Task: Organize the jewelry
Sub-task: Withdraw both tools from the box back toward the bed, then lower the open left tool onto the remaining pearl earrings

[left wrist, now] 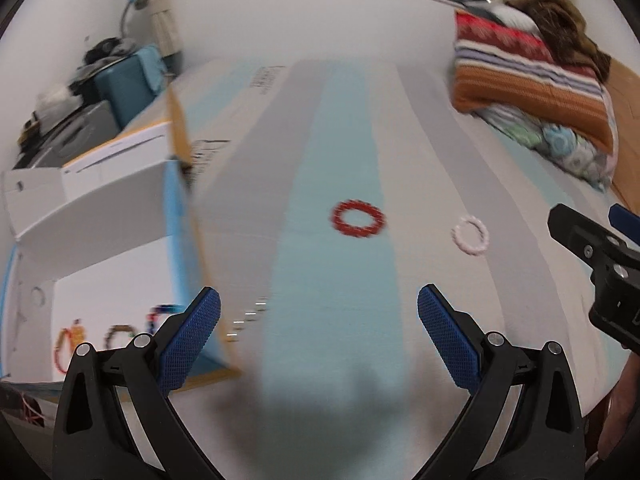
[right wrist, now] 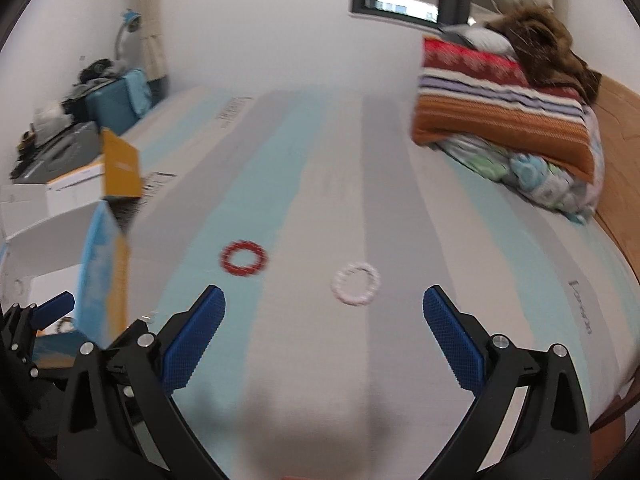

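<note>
A red beaded bracelet (left wrist: pixel 357 219) lies on the striped mattress (left wrist: pixel 328 140), ahead of my open, empty left gripper (left wrist: pixel 319 308). A pale pink bracelet (left wrist: pixel 470 235) lies to its right. In the right wrist view the red bracelet (right wrist: pixel 243 258) lies ahead left and the pink bracelet (right wrist: pixel 355 283) sits just beyond my open, empty right gripper (right wrist: pixel 324 304). An open cardboard box (left wrist: pixel 96 264) at the left holds several colourful bracelets (left wrist: pixel 116 334). The right gripper's body shows at the left wrist view's right edge.
Folded striped blankets and pillows (right wrist: pixel 504 128) are piled at the mattress's far right. A teal case and clutter (right wrist: pixel 108 100) stand by the wall at far left. The box's raised flap (right wrist: pixel 120 164) stands left of the red bracelet.
</note>
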### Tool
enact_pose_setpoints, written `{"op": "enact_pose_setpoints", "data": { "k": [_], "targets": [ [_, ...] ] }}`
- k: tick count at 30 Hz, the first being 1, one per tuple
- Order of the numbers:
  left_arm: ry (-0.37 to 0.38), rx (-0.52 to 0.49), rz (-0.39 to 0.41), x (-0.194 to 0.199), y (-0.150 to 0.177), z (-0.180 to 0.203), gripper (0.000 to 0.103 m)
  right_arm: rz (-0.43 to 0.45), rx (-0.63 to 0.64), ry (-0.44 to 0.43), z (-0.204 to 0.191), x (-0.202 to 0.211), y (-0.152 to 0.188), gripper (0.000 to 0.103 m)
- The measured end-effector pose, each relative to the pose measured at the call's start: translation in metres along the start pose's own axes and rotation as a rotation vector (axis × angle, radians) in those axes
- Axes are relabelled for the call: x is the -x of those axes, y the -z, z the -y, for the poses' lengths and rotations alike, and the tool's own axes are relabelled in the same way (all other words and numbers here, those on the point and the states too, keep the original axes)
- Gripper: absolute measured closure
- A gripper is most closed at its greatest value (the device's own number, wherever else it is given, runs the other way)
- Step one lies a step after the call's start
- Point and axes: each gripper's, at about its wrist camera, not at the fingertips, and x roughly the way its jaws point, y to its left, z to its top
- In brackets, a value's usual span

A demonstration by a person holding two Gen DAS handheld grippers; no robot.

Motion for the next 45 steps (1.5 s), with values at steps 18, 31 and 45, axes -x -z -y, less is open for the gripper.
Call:
{"op": "enact_pose_setpoints", "data": {
  "k": [18,31,45],
  "targets": [
    [-0.019,-0.012,-0.118,-0.126,0.018,0.015,0.006,-0.140,-0.116,-0.031,0.053,-0.112,0.050,0.008],
    [-0.083,0.034,-0.149,-0.143,0.032,-0.011,0.018,-0.160,-0.092,-0.043,0.042,-0.121,0.061,0.008],
    [-0.226,0.027,-0.106,-0.137,0.033,0.005,0.012,-0.168,-0.064,-0.050,0.033,-0.122,0.068,0.008]
  ]
}}
